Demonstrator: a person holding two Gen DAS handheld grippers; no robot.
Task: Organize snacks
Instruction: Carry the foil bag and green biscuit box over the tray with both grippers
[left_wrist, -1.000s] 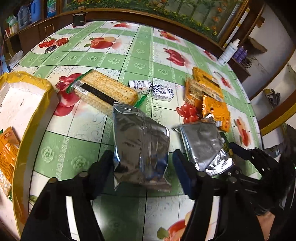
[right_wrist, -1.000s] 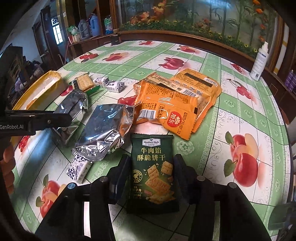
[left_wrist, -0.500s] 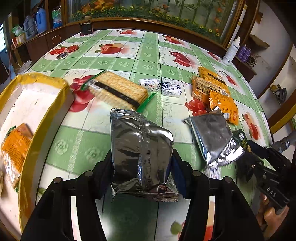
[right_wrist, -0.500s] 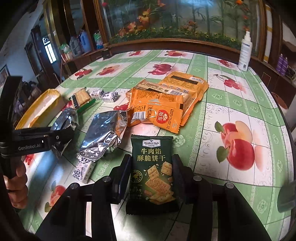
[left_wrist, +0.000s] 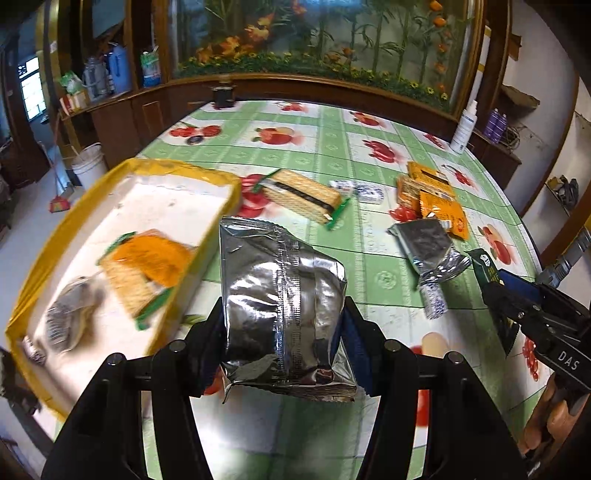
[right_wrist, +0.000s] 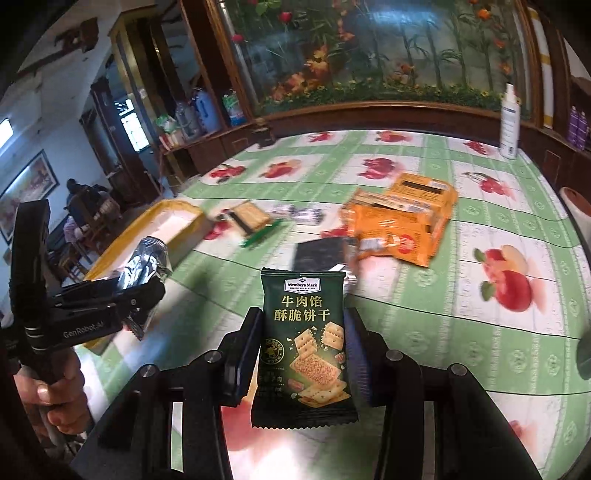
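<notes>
Silver foil pouch sits clamped in the left gripper, both black pads pressing its sides at a middling spread, and the pouch rides clear of the fruit-print tablecloth. Over on the other side, the right gripper has its jaws pinched on a dark green cracker packet, upright, label facing the lens, also off the cloth.

A second ago both packs lay flat on the table with the jaws standing wider around them; since then the left jaws have closed in on the foil, the right ones have tightened a little, and both packs have come up. The left view has swung too: the yellow tray, then a sliver at the frame's edge, now fills the left side, with an orange packet, crackers and a small foil pack lying inside it.

Both grippers point down at a slant, each held by a hand on its handle; the left hand shows fingers wrapped round the grip.

Farther out on the cloth: a second foil pouch, a long cracker sleeve, two small blue-and-white packs, and a heap of orange packets. A white spray bottle stands at the far edge.
</notes>
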